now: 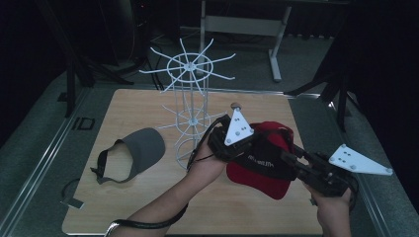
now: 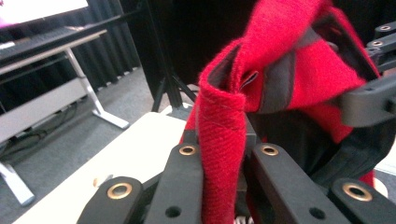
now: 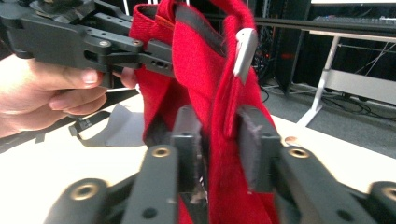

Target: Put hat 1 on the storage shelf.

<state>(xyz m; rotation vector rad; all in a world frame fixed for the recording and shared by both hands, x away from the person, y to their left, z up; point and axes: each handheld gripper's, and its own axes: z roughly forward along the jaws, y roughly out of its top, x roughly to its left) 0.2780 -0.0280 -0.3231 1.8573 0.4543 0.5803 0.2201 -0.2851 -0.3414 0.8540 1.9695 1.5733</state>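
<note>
Red cap (image 1: 264,160) held up off the wooden table (image 1: 148,106), between the two grippers, at the right of the white wire rack (image 1: 190,98). Pinched by the left gripper (image 2: 223,154), jaws pressed tight on a fold of the red fabric. Straddled by the right gripper (image 3: 219,135) too, a strip of the cap's red band running between the jaws with a small gap visible on one side; jaws parted, not pressing, so the cap carried by the left gripper alone as far as can be judged. Silver buckle or clip (image 3: 243,51) visible on the strap at the back. Further out, a grey visor (image 1: 136,153) lying flat on the table at the left of the rack, untouched. Rack arms all bare. Judged progress: cap lifted and being re-gripped or straightened, nothing hung yet; probably left to do, getting the cap onto an arm of the rack, then the visor.
</note>
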